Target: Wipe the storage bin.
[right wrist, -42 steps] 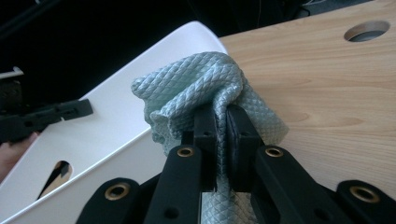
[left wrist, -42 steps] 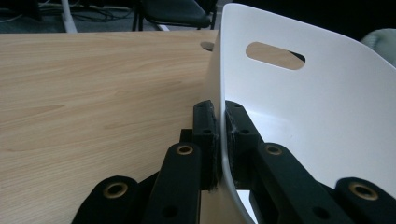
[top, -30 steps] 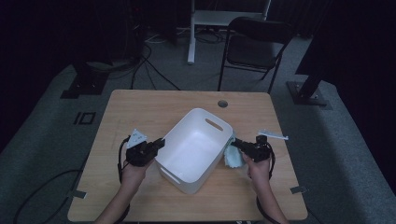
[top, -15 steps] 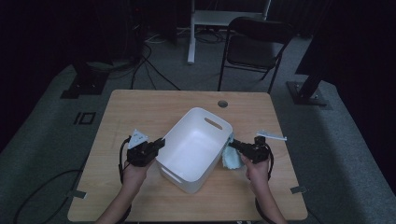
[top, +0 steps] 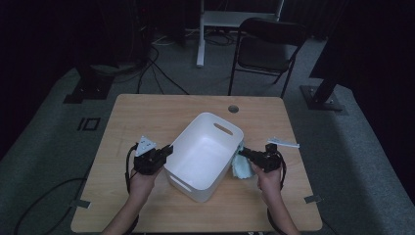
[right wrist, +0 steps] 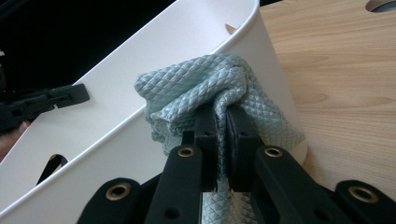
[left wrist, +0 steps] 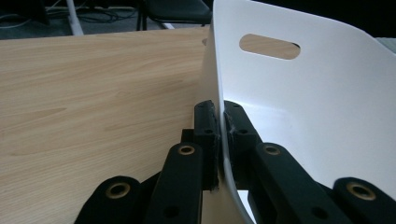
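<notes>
- The white bin stands near the middle of the wooden tabletop, turned at an angle to its edges, with an oval handle slot in the end wall farther from the person.
- The left gripper is clamped on the bin's left wall: in the left gripper view its two black jaws pinch the thin white rim between them, one jaw outside the wall and one inside.
- The left hand holds that gripper low over the tabletop, just beside the bin, and a grey three-cornered plate sits on top of the gripper.
- The right gripper is clenched on a pale blue-green cloth; in the right gripper view its jaws are closed tight on a bunched fold of the quilted fabric.
- The cloth hangs against the outside of the bin's right wall, its top bunched at the height of the rim; the rest drapes down towards the tabletop.
- The right hand comes in from the near edge of the tabletop, to the right of the bin.
- In the right gripper view the left gripper shows on the far side of the bin, at its opposite wall.
- A round cable hole is set in the tabletop beyond the bin, and a black folding chair stands on the floor behind the tabletop.
</notes>
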A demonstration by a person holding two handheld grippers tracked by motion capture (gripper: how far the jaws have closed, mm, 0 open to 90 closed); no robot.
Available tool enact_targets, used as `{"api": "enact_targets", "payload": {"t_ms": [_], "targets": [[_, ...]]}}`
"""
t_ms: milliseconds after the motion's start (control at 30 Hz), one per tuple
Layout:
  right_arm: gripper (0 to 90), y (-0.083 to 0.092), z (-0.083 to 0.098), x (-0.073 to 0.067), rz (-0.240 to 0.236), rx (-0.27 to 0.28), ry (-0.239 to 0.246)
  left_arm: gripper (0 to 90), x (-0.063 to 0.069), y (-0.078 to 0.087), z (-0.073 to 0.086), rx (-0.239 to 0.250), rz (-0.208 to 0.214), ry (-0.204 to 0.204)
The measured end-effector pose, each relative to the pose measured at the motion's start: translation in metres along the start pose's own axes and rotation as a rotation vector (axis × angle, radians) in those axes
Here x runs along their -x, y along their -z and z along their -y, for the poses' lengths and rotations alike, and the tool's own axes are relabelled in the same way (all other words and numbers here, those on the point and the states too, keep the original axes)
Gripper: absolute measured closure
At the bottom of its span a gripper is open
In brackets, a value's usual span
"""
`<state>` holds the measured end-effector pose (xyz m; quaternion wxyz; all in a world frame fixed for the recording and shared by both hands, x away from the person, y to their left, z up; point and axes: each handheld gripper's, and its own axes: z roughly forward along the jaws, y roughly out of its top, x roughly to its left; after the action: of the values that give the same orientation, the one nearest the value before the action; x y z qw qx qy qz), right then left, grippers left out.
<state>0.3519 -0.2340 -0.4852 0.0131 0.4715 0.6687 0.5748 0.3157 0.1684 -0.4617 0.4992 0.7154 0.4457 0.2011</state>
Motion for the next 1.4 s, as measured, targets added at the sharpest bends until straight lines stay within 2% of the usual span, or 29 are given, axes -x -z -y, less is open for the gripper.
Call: {"api": "enact_targets", "payload": {"t_ms": [133,200,433,533,667,867,1000,1067,1133,1267,1333,1400], "targets": [[84.7,0.006,-0.005,-0.008,-0.02,0.018,0.016,86.1,0.0,0.0,0.0,-0.001,0.004,-0.001],[84.7,0.006,-0.006,-0.01,-0.012,0.019,0.027,86.1,0.0,-0.001,0.0,0.0,0.008,0.002],[84.7,-0.001,0.0,-0.004,-0.009,-0.009,0.013,85.9,0.002,-0.001,0.0,0.003,-0.009,0.004],[84.7,0.001,-0.001,-0.007,-0.015,-0.007,0.016,86.0,0.002,-0.001,0.0,0.004,-0.011,0.013],[84.7,0.004,-0.004,-0.014,-0.011,0.003,0.043,85.9,0.003,-0.001,0.001,0.005,-0.005,0.017],[84.7,-0.002,0.002,-0.007,-0.012,-0.016,0.016,85.8,0.005,-0.001,0.001,0.007,-0.018,0.014],[84.7,0.003,-0.002,-0.013,-0.026,-0.004,0.024,85.8,0.006,-0.001,0.001,0.007,-0.018,0.016],[84.7,0.004,-0.004,-0.017,-0.016,-0.002,0.048,85.8,0.005,-0.002,0.001,0.005,-0.012,0.013],[84.8,0.003,-0.003,-0.015,-0.024,0.003,0.037,85.7,0.005,-0.002,0.001,0.005,-0.008,0.011],[84.8,-0.003,0.004,-0.011,-0.014,-0.024,0.024,85.2,0.006,-0.002,0.001,0.008,-0.018,0.014],[84.7,-0.003,0.004,-0.01,-0.026,-0.022,0.007,85.3,0.007,-0.002,0.001,0.008,-0.024,0.016],[84.7,0.001,0.002,-0.015,-0.043,-0.011,0.012,85.3,0.007,-0.002,0.001,0.006,-0.024,0.016]]}}
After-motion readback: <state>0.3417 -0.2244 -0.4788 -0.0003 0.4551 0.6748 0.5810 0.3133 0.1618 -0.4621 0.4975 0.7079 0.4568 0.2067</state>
